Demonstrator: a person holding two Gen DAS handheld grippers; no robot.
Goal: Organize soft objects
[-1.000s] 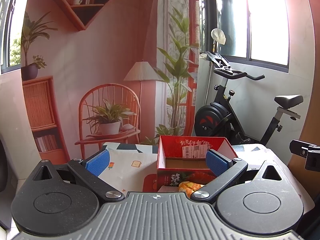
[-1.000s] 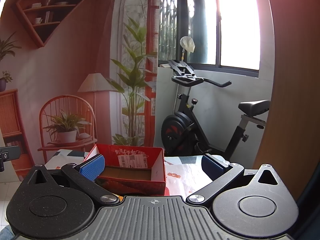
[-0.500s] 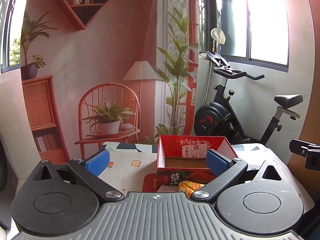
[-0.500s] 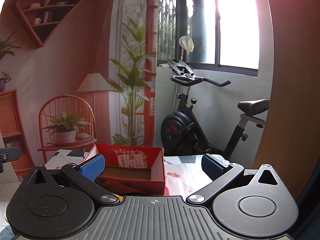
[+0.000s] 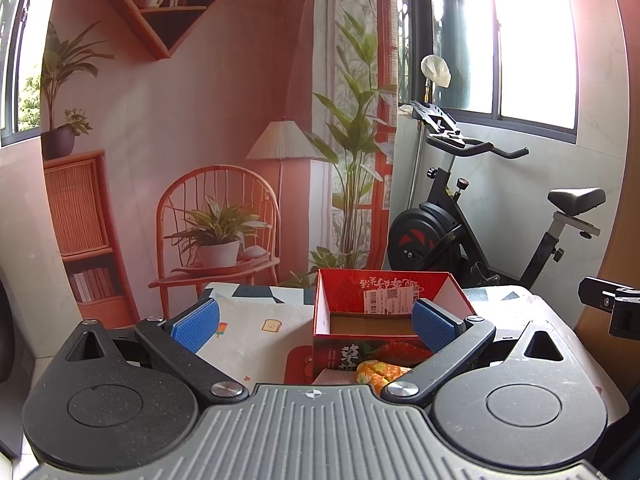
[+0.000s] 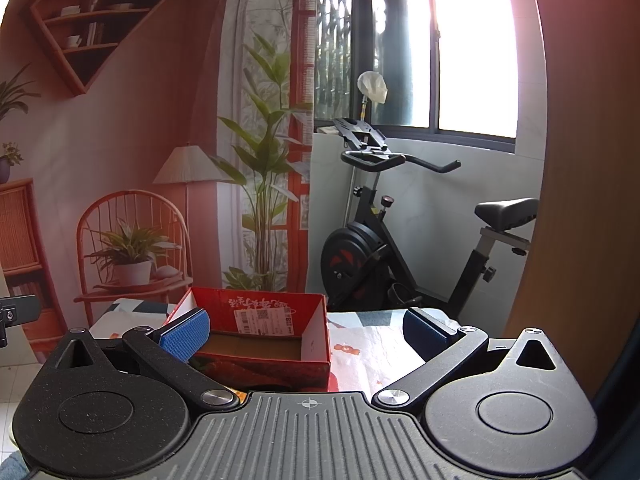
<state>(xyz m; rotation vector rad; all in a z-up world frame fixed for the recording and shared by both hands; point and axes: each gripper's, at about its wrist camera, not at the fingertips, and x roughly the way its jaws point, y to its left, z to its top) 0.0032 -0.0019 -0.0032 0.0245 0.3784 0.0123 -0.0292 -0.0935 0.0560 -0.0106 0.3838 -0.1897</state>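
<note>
Getting ready to pick up the first soft thing.

Both grippers hang above the table [image 5: 256, 332] with nothing in them: the left gripper [image 5: 316, 322] is wide apart, and the right gripper [image 6: 306, 330] is wide apart too. The red box [image 5: 384, 312] sits at about 1 o'clock from the left gripper and looks empty. An orange soft thing [image 5: 380, 372] lies just in front of the box, at 5 o'clock from it. Next, I think, the left gripper must dip down low and close softly around it.
</note>
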